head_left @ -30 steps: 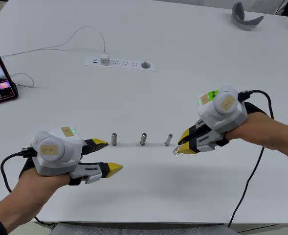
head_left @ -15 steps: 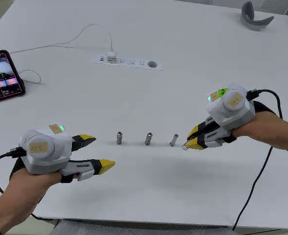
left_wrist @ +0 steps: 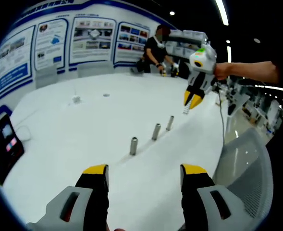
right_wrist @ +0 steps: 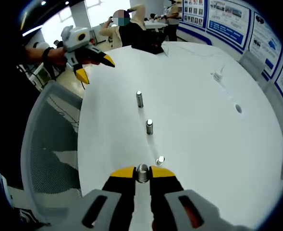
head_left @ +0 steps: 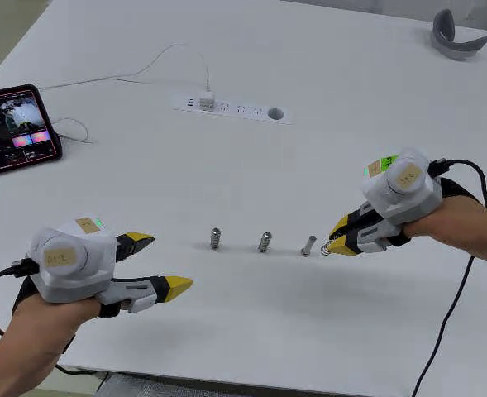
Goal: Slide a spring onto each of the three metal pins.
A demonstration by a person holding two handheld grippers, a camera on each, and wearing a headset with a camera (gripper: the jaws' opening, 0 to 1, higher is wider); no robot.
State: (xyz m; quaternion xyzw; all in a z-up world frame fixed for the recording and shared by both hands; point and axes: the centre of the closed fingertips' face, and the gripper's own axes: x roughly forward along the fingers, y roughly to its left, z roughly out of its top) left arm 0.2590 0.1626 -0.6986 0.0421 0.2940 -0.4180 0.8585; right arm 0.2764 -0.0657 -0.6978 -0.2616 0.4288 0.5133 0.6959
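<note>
Three short metal pins stand in a row on the white table (head_left: 251,331). The left pin (head_left: 216,239) and the middle pin (head_left: 264,241) each carry a coiled spring. The right pin (head_left: 308,246) looks bare. My right gripper (head_left: 340,241) is shut on a small spring (head_left: 326,246) just to the right of that pin. In the right gripper view the spring (right_wrist: 142,174) sits between the yellow tips, close to the near pin (right_wrist: 160,160). My left gripper (head_left: 162,263) hovers open and holds nothing, left of the row.
A white power strip (head_left: 231,107) with a plugged cable lies at the back. A tablet (head_left: 11,128) rests at the far left and a grey curved object (head_left: 458,37) at the far right corner. A mesh chair (right_wrist: 50,144) stands at the table's near edge.
My right gripper has carried the spring from the near side of the right pin to level with it on its right. My left gripper has stayed open and about in place.
</note>
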